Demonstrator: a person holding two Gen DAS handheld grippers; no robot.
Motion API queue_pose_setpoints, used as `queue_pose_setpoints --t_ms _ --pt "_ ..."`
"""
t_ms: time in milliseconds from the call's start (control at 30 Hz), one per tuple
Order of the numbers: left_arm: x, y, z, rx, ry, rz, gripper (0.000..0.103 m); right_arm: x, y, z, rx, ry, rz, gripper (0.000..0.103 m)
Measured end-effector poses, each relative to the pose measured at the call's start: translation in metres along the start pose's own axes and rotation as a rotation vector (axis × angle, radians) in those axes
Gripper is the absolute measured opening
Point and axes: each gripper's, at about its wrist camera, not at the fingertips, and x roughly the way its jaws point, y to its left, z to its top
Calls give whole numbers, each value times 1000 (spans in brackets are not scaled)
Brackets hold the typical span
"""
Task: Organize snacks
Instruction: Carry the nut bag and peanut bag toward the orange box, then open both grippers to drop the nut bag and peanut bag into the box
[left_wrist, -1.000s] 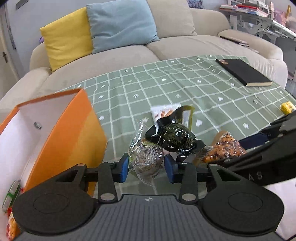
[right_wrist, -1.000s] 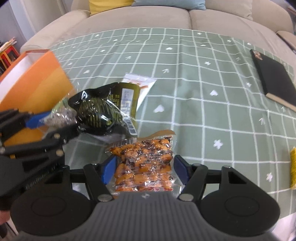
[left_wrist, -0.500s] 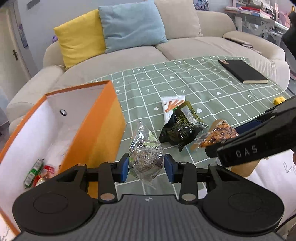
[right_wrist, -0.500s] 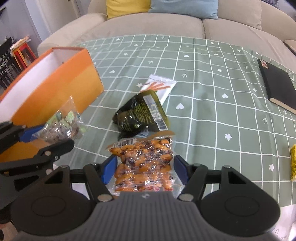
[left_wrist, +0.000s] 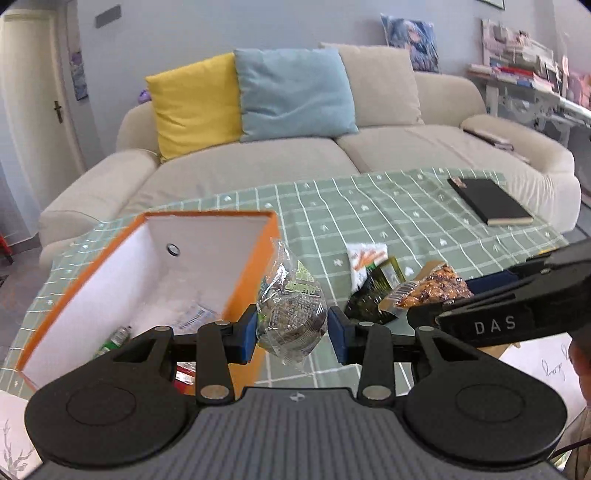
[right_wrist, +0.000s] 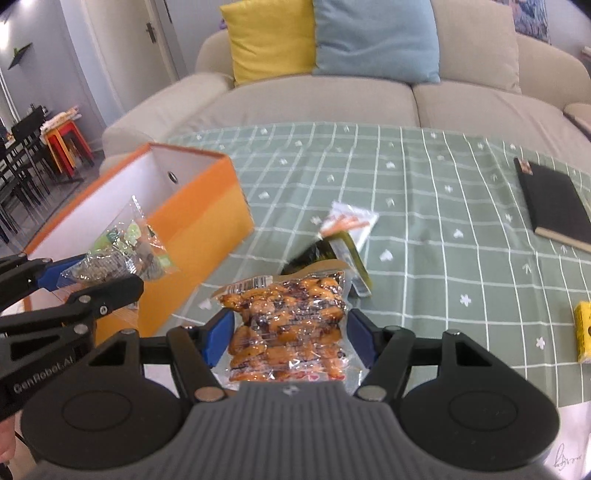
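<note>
The left gripper (left_wrist: 291, 328) has its jaws closed on a clear snack pouch (left_wrist: 290, 314) with green print, held in the air just beside the near right wall of the orange box (right_wrist: 207, 221). The right gripper (right_wrist: 290, 334) has its jaws closed on a clear packet of orange-brown snacks (right_wrist: 288, 325), held above the counter (right_wrist: 424, 221) with its green checked cloth. The orange box stands open on the counter at the left; its white interior holds several small packets (left_wrist: 192, 317). On the cloth beyond the grippers lie a dark green packet (right_wrist: 347, 254) and a white packet with orange print (right_wrist: 347, 221), touching each other. A black notebook (right_wrist: 554, 203) lies well apart at the right, and a small yellow item (right_wrist: 583, 328) sits near the right edge.
</note>
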Motion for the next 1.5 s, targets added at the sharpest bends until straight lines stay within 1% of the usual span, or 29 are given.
queue_pose_setpoints --t_ms 133,300,433,500,733,867,1033,1233,1500 --pt "-12 18 7 -40 -28 11 44 -7 13 6 -21 -26 14 65" --pt "-13 43 14 -86 -33 26 44 -7 31 20 -40 -51 50 65" --pt "-11 63 21 -68 -41 63 44 -5 51 37 -91 -77 75 65" --pt "-8 73 25 -58 -37 69 44 -2 63 47 -117 -83 86 65" --pt "13 108 37 -30 22 89 44 18 100 79 -217 -96 127 65" --pt "33 124 38 -23 63 89 44 37 120 93 -291 -83 132 65" --pt "58 138 34 -12 121 93 44 64 142 105 -397 -67 115 65" --pt "87 151 26 -37 188 76 44 100 154 113 -487 -22 95 65" --pt "114 153 18 -5 247 74 45 135 161 107 -579 45 64 65"
